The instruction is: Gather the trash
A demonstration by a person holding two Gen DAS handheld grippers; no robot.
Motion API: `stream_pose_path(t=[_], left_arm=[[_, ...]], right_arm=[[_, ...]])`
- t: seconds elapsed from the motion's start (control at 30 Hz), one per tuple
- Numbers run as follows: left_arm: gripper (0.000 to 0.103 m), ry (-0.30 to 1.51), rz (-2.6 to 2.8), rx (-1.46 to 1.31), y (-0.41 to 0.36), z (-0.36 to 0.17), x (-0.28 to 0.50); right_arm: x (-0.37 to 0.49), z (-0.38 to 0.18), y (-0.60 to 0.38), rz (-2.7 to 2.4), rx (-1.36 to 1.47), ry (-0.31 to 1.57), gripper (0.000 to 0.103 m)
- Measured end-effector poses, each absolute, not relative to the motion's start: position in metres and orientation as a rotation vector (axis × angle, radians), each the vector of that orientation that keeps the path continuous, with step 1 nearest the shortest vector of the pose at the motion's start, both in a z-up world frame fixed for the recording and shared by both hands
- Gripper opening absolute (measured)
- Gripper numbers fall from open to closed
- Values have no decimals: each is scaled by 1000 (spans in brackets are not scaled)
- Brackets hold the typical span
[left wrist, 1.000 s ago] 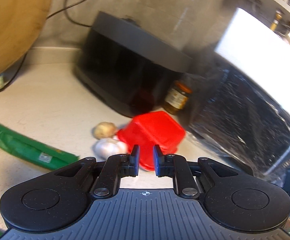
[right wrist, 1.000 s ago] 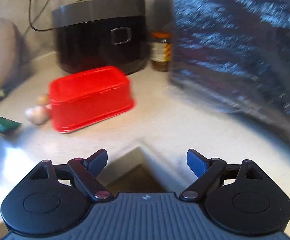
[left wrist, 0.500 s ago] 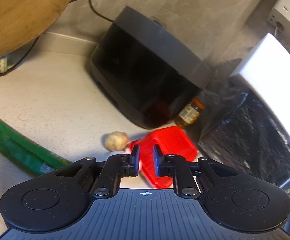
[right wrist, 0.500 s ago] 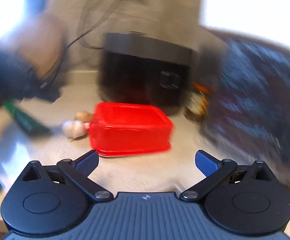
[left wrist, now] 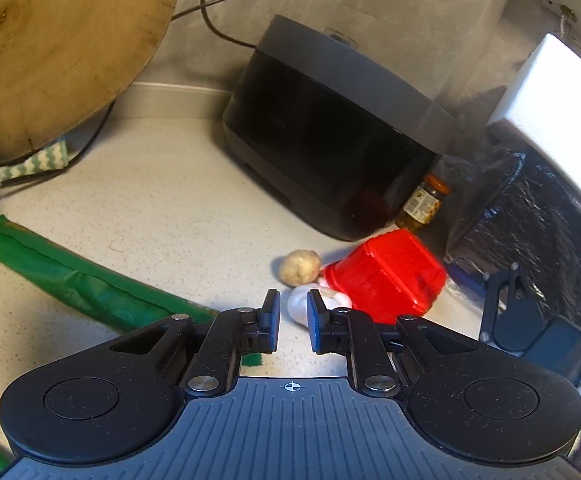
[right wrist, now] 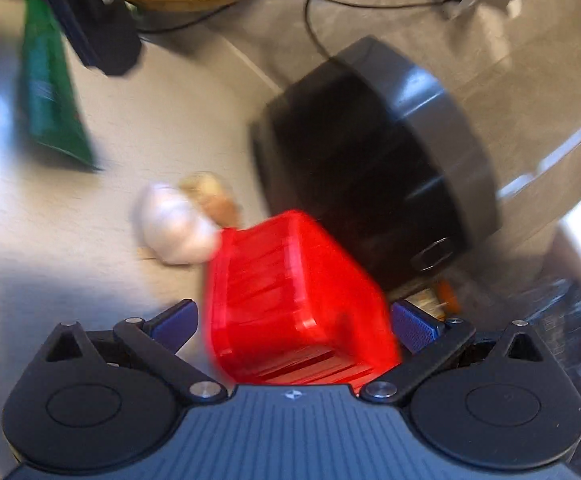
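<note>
Red and shiny, the upside-down plastic tub sits on the speckled pale counter, between the wide-apart blue fingertips of the right gripper; the blur hides whether they touch it. The left gripper has its 2 fingers close together with nothing between them. Just past them lies a white garlic bulb beside the tub, then a small brown lump. Behind stand a black cooker and a little jar.

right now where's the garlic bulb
On the counter, in both wrist views: touching the red container's left end, beside a small potato.
</note>
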State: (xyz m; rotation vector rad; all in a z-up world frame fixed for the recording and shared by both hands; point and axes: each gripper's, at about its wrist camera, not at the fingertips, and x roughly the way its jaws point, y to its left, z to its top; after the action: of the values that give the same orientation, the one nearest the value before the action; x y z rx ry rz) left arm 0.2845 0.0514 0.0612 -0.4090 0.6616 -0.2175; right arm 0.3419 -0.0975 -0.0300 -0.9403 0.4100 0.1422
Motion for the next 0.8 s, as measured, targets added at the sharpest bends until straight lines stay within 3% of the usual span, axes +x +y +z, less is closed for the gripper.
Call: stream_pose_path(t=[0.23,0.43,0.53,0.67,0.8], left_arm=[[17,667,-233,-418,60,58,284],[17,676,-276,-419,57,54,289],[17,683,-298,-404,48,53,295],[17,693,-326,-393,37,53,300],[17,698,-358,-373,29,55,299]], right_arm=[[357,-18,-129,-66,-974,250,102],[411,8,-205,-211,-760,337,99],[424,18,-240,-210,-604,372,89],[421,28,-268,-60,-424,402,88],[410,22,-267,154,-443,424,88]])
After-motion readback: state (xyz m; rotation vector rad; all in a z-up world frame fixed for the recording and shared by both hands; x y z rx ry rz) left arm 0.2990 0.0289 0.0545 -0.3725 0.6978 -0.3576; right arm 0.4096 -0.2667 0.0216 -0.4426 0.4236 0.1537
